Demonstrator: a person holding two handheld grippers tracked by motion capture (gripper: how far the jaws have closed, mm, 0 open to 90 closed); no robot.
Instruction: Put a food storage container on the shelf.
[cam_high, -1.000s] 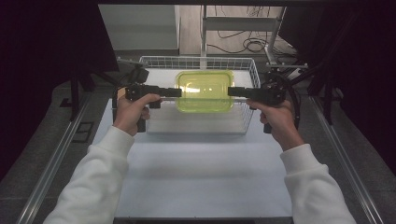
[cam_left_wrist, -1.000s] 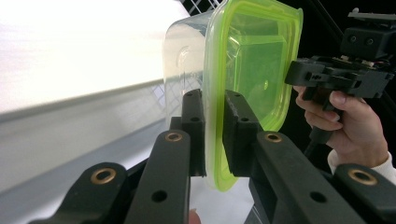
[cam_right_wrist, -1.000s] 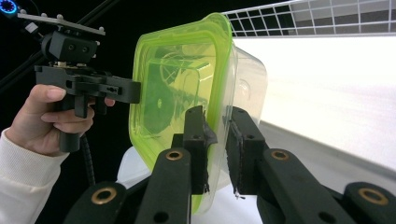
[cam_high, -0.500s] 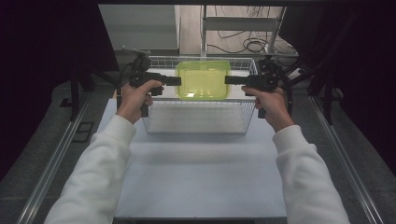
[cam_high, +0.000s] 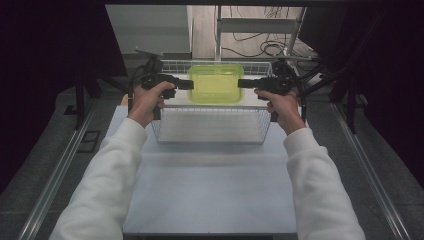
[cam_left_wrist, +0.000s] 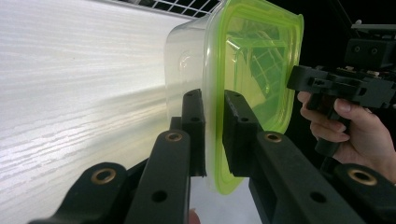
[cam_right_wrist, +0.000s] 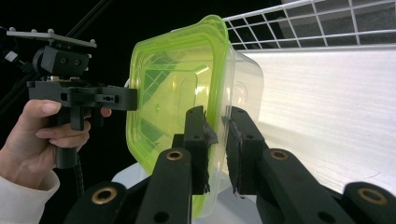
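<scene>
Green-lidded container (cam_high: 215, 83) – rim between both jaws

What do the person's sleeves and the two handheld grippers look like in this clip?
Long white sleeves cover both forearms. The left gripper and right gripper are matte black, each with two flat-sided jaws on linked bars fixed by brass-coloured pivots. Each has a pistol-style black handle, and a grey plate sits on top of the left one.
</scene>
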